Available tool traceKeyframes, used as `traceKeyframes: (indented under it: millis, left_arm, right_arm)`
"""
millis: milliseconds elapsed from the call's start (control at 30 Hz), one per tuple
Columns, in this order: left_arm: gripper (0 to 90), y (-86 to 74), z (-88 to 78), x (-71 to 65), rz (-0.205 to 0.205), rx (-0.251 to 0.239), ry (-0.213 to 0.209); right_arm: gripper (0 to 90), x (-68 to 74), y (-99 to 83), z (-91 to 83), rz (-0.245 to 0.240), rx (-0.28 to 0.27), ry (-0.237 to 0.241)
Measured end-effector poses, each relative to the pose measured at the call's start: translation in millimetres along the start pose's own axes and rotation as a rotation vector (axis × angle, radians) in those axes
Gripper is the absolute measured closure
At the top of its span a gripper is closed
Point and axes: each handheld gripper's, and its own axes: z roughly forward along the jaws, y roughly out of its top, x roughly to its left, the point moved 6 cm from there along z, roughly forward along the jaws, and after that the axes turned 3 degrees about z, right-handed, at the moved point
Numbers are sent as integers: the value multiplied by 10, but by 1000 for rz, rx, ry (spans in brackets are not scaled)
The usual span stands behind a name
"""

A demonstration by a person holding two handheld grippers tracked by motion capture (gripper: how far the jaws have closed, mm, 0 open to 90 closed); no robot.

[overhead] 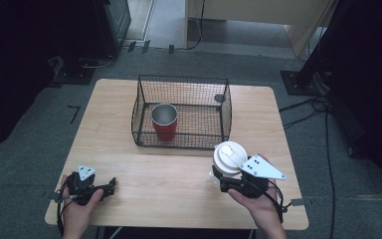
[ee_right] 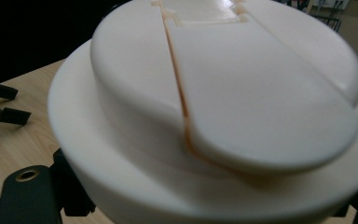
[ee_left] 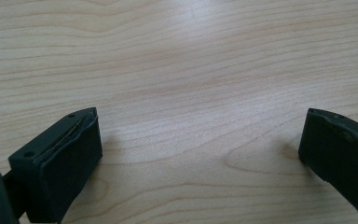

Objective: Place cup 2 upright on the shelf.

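Nearest the camera, at the front left corner of the tabletop (overhead: 179,189), the left hand-held gripper (overhead: 110,186) rests low with its jaws spread wide and nothing but bare wood grain between them, as the left gripper view confirms. Open wood runs from it across the front half to the right hand-held gripper (overhead: 222,175), which sits close to the front right edge. That gripper is clamped on a white lid (overhead: 230,157), held above the tabletop just in front of the wire basket (overhead: 142,107). The lid is round and domed, with a stepped rim and a flat sip flap; the right gripper view (ee_right: 223,107) shows the flap's seam. A red cup (overhead: 164,121) with a metal interior stands upright inside the basket's left part.
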Motion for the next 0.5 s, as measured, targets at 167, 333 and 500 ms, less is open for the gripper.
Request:
traceKeyframes:
  millis: [167,333,500]
  left_arm:
    - [0,2,2,-1,-1,1,0]
    - [0,14,14,-7,2,-1,-4]
    - [0,39,35,-22,27,2,-23]
  right_arm:
    - [161,-8,93,37,4,-7,-7]
    - [161,-6,185,55,5,-16,-11]
    - [161,-8,258,82,8,-26,-15]
